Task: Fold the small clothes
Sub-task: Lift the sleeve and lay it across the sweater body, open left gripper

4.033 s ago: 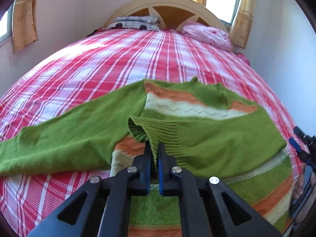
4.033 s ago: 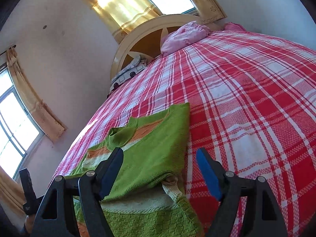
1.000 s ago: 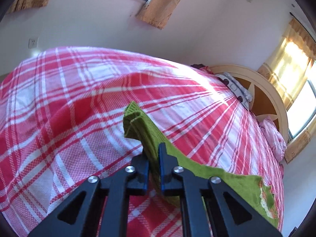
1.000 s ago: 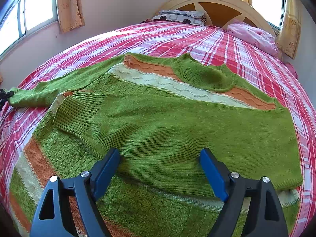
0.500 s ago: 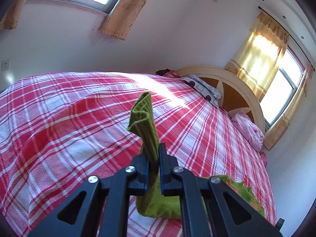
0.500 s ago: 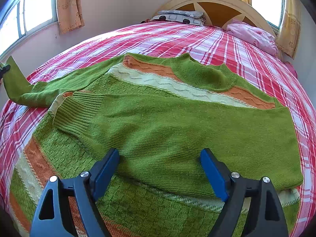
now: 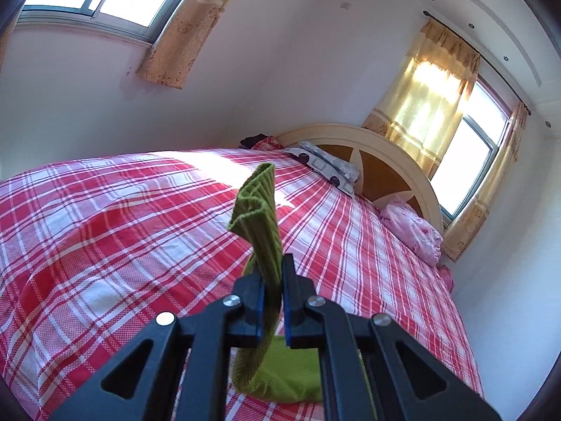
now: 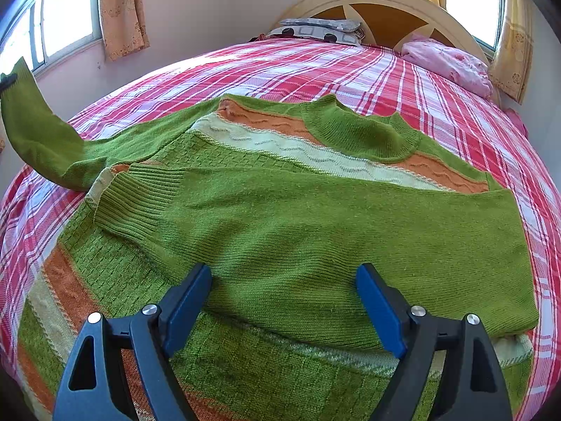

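Note:
A green knit sweater (image 8: 315,231) with orange and cream stripes lies flat on the red plaid bed (image 8: 315,66), its right sleeve folded across the body. My left gripper (image 7: 271,273) is shut on the left sleeve (image 7: 261,217) near its ribbed cuff, which stands up above the fingers. In the right wrist view that left sleeve (image 8: 35,140) rises off the bed at the far left edge. My right gripper (image 8: 284,301) hovers open above the folded sleeve, nothing between its blue pads.
A round wooden headboard (image 8: 378,3) with a patterned pillow (image 8: 319,28) and a pink pillow (image 8: 448,59) stands at the far end. Walls and curtained windows (image 7: 455,133) close in behind and at the left. Bare plaid sheet (image 7: 105,245) spreads left of the sweater.
My left gripper has risen with the sleeve and tipped up, so the cuff now stands higher above the bed. The right gripper has not moved.

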The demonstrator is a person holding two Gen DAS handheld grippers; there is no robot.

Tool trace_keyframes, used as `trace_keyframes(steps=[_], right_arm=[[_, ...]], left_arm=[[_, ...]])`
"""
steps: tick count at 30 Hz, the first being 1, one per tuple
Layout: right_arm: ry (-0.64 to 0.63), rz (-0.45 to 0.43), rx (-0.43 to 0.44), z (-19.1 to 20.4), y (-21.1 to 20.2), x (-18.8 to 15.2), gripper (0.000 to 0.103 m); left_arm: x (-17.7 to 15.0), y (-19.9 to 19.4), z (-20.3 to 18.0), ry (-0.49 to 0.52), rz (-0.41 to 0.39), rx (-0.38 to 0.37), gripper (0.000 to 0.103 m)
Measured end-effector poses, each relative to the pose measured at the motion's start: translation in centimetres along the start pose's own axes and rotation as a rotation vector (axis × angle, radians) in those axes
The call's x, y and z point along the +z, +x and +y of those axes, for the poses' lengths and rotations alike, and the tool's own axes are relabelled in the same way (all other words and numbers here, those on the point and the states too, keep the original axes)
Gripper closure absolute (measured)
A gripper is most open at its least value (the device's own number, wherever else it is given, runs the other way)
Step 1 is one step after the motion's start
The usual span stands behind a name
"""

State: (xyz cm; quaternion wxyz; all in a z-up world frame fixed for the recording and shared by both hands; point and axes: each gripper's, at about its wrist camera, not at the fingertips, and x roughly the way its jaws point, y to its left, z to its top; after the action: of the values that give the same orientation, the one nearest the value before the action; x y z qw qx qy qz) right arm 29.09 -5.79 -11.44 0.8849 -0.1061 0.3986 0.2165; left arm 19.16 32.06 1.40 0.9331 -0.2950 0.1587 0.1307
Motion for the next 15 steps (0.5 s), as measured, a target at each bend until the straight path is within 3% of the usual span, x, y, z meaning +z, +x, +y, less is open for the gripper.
trace_keyframes(steps=[9,15], right_arm=[[0.039,-0.015,0.028,-0.8,-0.5,0.1,0.018],[0.143,-0.119,0.118,-3.5,-5.3,0.4,0.018]], left_arm=[[0.6,-0.1,-7.2,0.069,0.008,-0.15,0.095],[0.5,0.5,-12.4,0.107,0.026,-0.233,0.095]])
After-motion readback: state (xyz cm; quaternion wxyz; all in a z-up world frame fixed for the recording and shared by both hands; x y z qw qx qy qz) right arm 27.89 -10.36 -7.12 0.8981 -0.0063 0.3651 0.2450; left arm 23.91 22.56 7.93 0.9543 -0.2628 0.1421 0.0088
